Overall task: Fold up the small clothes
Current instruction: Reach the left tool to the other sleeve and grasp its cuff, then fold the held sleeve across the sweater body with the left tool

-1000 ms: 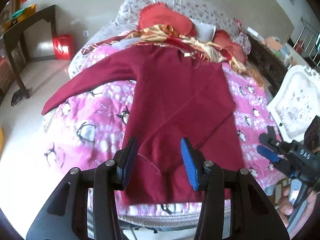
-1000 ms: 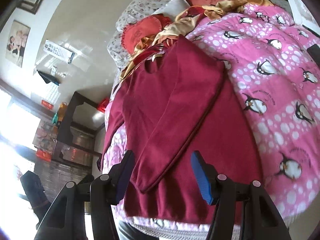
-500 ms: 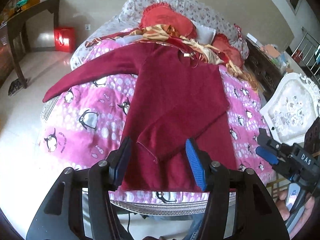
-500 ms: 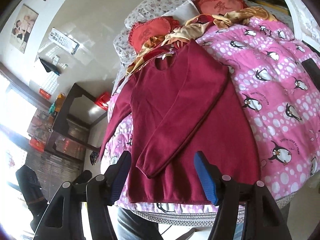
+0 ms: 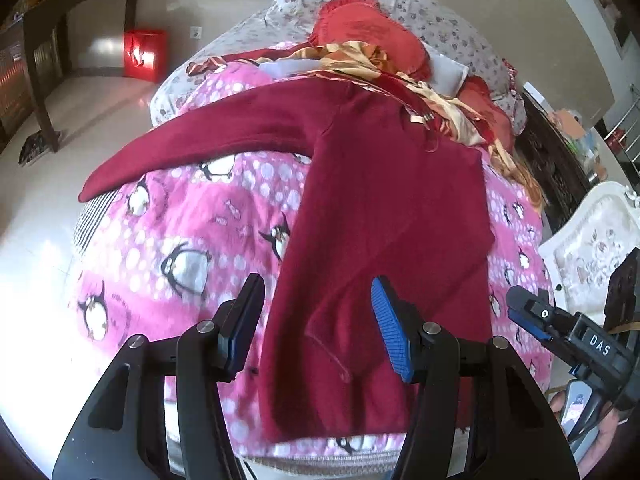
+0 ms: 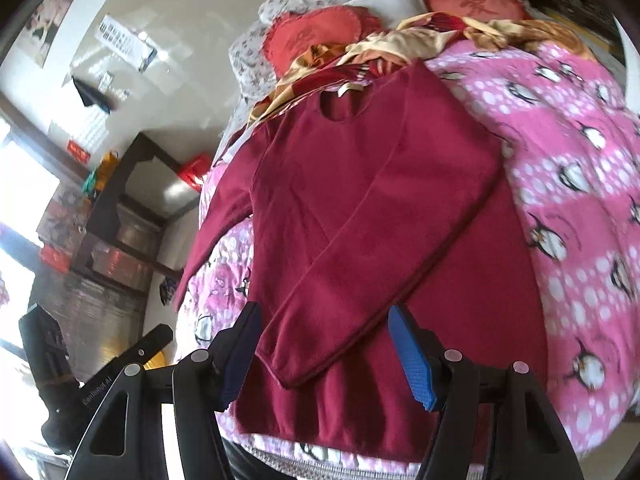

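Note:
A dark red sweater [image 5: 392, 208] lies flat on a pink penguin blanket [image 5: 180, 240], neck away from me. One sleeve [image 5: 208, 136] stretches out to the left. The other sleeve [image 6: 360, 280] is folded slantwise across the body, its cuff [image 6: 288, 364] near the hem. My left gripper [image 5: 316, 284] hovers open over the lower left part of the sweater, nothing between its pads. My right gripper [image 6: 324, 312] hovers open over the folded cuff, apart from the cloth. In the left wrist view the right gripper's fingers [image 5: 532, 312] show at the right edge.
Red cushions [image 5: 360, 32] and a gold and red cloth [image 5: 360, 56] pile up at the far end of the bed. A dark table [image 5: 48, 40] and a red bag [image 5: 144, 52] stand on the floor to the left. A white carved chair [image 5: 592, 248] is on the right.
Both pairs of jaws have widened a little. Both grippers drew back from the sweater, then came nearer again. The sweater has not moved.

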The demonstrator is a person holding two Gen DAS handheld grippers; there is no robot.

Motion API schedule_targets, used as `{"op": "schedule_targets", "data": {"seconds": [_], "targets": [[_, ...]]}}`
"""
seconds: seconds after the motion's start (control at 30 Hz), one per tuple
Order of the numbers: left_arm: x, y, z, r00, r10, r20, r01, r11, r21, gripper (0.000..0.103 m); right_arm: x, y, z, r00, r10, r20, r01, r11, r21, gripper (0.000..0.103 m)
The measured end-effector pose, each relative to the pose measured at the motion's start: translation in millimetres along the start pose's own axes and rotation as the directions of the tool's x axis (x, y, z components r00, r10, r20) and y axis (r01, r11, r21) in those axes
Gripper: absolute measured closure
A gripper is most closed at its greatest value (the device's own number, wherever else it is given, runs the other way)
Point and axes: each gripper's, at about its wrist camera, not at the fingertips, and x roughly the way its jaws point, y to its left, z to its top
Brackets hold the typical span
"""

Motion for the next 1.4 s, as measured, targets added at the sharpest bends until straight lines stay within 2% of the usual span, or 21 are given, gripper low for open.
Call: {"op": "schedule_targets", "data": {"seconds": [0.27,0.47,0.57,0.7,0.73,0.8,0.9,0.93,1.07,1.1,1.17,1.2,1.23,1.3,1.33,1.4], "targets": [[25.0,25.0,34.2,1.000,-0.010,-0.011,0.009,0.997,-0.080,0.047,42.5,22.3,34.6,0.999,-0.010,-0.037,0.007,0.997,-0.083,0.040],[32.1,74.7,49.7,1.000,-0.003,-0.003,0.002,0.974,-0.226,0.047,68.1,47.8,54.0,0.998,0.012,-0.064,-0.021,0.989,-0.144,0.040],[37.0,108.8,51.8,1.000,0.013,-0.008,-0.015,0.945,-0.327,0.047,79.7,64.9,59.9,0.996,0.034,-0.081,-0.049,0.980,-0.195,0.040],[47.6,152.3,54.6,1.000,-0.017,-0.020,0.006,0.892,-0.452,0.047,101.5,82.1,62.2,0.991,0.051,-0.126,-0.079,0.971,-0.227,0.040],[52.2,165.0,56.6,1.000,-0.006,-0.022,-0.005,0.873,-0.487,0.047,107.6,85.9,62.0,0.989,0.056,-0.137,-0.087,0.969,-0.232,0.040],[59.7,178.2,60.4,1.000,-0.009,-0.019,-0.002,0.854,-0.520,0.047,119.6,91.2,63.0,0.986,0.058,-0.159,-0.095,0.967,-0.237,0.040],[79.4,201.9,69.9,0.999,-0.036,-0.025,0.015,0.808,-0.589,0.047,134.5,95.4,62.5,0.980,0.066,-0.186,-0.108,0.968,-0.226,0.040],[88.4,211.0,74.1,0.999,-0.033,-0.030,0.007,0.785,-0.619,0.047,137.8,96.7,62.5,0.979,0.069,-0.190,-0.112,0.968,-0.225,0.040],[113.2,228.9,88.0,0.999,-0.008,-0.048,-0.026,0.743,-0.668,0.049,146.1,96.8,61.2,0.977,0.065,-0.205,-0.110,0.970,-0.217,0.040],[120.9,232.3,93.2,0.998,0.013,-0.064,-0.053,0.738,-0.673,0.049,146.4,95.8,61.2,0.976,0.063,-0.206,-0.108,0.971,-0.214,0.040],[130.5,237.2,102.4,0.995,0.065,-0.071,-0.096,0.732,-0.674,0.052,145.5,91.5,61.7,0.977,0.061,-0.205,-0.104,0.973,-0.205,0.040],[133.2,239.1,108.2,0.992,0.101,-0.074,-0.125,0.733,-0.668,0.068,144.8,88.6,62.3,0.977,0.061,-0.203,-0.102,0.975,-0.197,0.040],[135.5,241.7,113.5,0.987,0.135,-0.091,-0.161,0.729,-0.665,0.091,144.4,85.9,62.6,0.978,0.062,-0.202,-0.101,0.976,-0.191,0.040],[137.3,248.2,119.3,0.989,0.127,-0.077,-0.145,0.727,-0.672,0.098,143.1,79.6,63.0,0.978,0.059,-0.198,-0.095,0.980,-0.176,0.040],[135.8,247.5,123.8,0.988,0.137,-0.070,-0.149,0.739,-0.657,0.098,142.6,76.3,63.0,0.978,0.058,-0.198,-0.092,0.982,-0.168,0.040],[118.9,228.3,135.8,0.976,0.218,-0.011,-0.186,0.806,-0.561,0.098,140.9,69.7,62.5,0.978,0.059,-0.199,-0.091,0.984,-0.156,0.040]]}}
